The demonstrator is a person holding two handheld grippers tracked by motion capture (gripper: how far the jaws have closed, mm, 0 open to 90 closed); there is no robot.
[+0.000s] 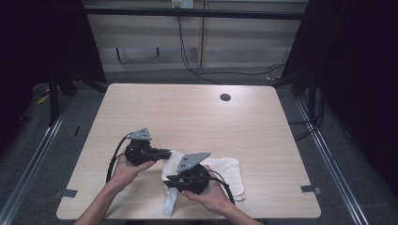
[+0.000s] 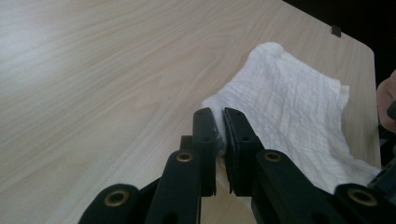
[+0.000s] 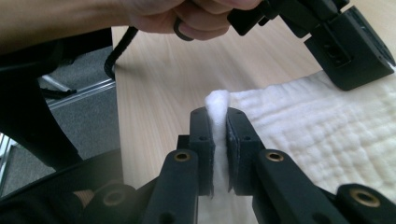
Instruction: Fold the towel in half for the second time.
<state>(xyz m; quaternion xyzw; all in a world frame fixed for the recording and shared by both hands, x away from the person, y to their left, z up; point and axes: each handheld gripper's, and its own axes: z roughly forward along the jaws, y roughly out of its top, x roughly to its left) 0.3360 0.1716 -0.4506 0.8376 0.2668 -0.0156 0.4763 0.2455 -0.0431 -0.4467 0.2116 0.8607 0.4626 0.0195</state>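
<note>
between the fingers of the left gripper [image 2: 219, 135] sits one corner of a white towel [image 2: 289, 107]; the jaws stand narrow and the pads press on the cloth from both sides. beyond the fingertips [image 2: 204, 122] the towel spreads away in a broad, ribbed sheet, raised at the pinched corner and sloping down toward the wooden table [image 2: 93, 70]. part of the other hand shows at the far edge of the left gripper view, past the towel.

between the fingers of the right gripper [image 3: 218, 130] sits another corner of the same towel [image 3: 327, 126]; the jaws stand narrow here too, and a tuft of cloth pokes out above the fingertips [image 3: 201, 121]. to one side of the fingers the towel lies out flat; to the other side the bare table [image 3: 163, 74] runs to its edge, with grey floor beyond. past the fingertips, farther off, the left hand [image 3: 187, 16] and its black gripper body hang over the cloth.

seen from the high view, the left gripper [image 1: 165, 153] and the right gripper [image 1: 170, 181] are near each other, both at the left end of the towel [image 1: 225, 171]. the towel lies at the near edge of the table [image 1: 187, 112], its left end lifted and a strip hanging down toward the table edge. the left hand [image 1: 124, 168] and the right hand [image 1: 211, 192] come in from the near side. a dark round hole [image 1: 225, 97] lies well apart, at the far side of the table.
</note>
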